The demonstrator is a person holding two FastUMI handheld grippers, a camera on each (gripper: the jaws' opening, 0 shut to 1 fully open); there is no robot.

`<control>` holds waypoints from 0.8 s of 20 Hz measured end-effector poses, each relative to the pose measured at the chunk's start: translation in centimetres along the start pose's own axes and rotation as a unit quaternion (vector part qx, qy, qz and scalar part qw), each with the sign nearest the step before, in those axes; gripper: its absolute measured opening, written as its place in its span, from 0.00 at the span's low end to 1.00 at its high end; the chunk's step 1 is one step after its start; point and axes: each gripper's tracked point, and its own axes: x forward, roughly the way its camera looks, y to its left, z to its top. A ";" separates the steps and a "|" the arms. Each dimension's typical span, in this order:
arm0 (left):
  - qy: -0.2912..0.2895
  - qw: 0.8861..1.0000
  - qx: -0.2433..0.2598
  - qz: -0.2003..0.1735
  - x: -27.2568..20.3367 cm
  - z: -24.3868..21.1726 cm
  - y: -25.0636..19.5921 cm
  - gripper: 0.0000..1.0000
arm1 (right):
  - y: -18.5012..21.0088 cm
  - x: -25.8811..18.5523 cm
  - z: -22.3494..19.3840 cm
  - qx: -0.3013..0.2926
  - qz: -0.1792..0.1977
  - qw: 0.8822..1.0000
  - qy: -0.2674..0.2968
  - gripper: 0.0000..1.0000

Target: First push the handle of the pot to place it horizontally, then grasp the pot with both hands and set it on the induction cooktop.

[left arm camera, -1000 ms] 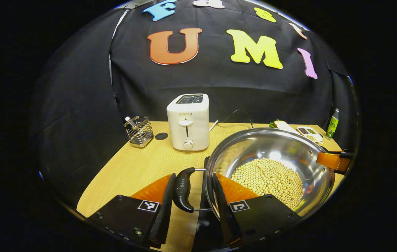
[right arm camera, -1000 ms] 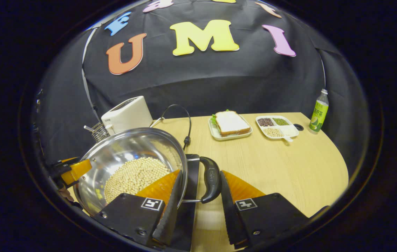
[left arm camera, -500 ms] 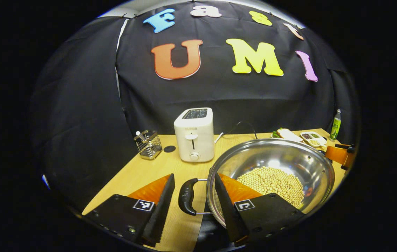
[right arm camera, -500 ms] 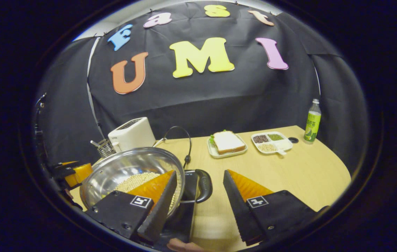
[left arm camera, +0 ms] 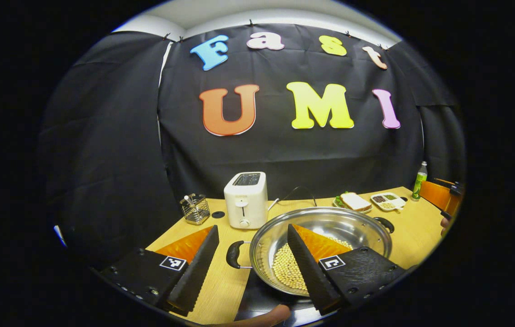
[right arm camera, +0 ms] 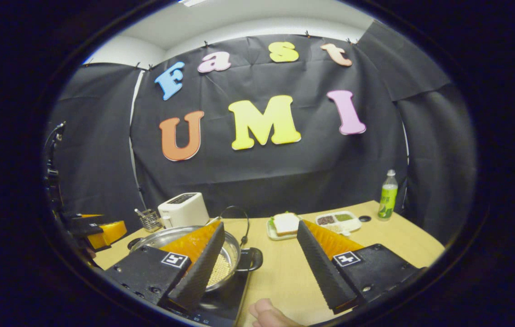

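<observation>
Staged kitchen booth, wooden table (left arm camera: 180, 229), toaster (left arm camera: 245, 200), sandwich plate (right arm camera: 284, 225), cloth backdrop (right arm camera: 284, 172)

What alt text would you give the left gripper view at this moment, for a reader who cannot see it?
A steel pot holding pale beans sits on a black induction cooktop on a wooden table, with the left gripper open above it, touching nothing. Behind stand a white toaster, a wire utensil holder, a sandwich plate and a green bottle.

My shiny steel pot (left arm camera: 330, 222), with pale beans pooled in its bottom, sits upright on the black induction cooktop (right arm camera: 227, 302) near the front of the surface, its black side handles (left arm camera: 233, 254) pointing out horizontally.
</observation>
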 end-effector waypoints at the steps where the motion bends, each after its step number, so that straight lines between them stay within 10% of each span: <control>1: -0.008 1.000 -0.006 -0.002 -0.9 0.7 -0.4 0.91 | 0.1 -1.1 1.0 -0.005 0.003 1.000 -0.009 1.00; 16: -0.114 0.993 -0.008 -0.029 -14.7 11.2 -5.4 0.96 | -8.3 -15.8 12.8 -0.018 -0.036 0.993 -0.114 0.96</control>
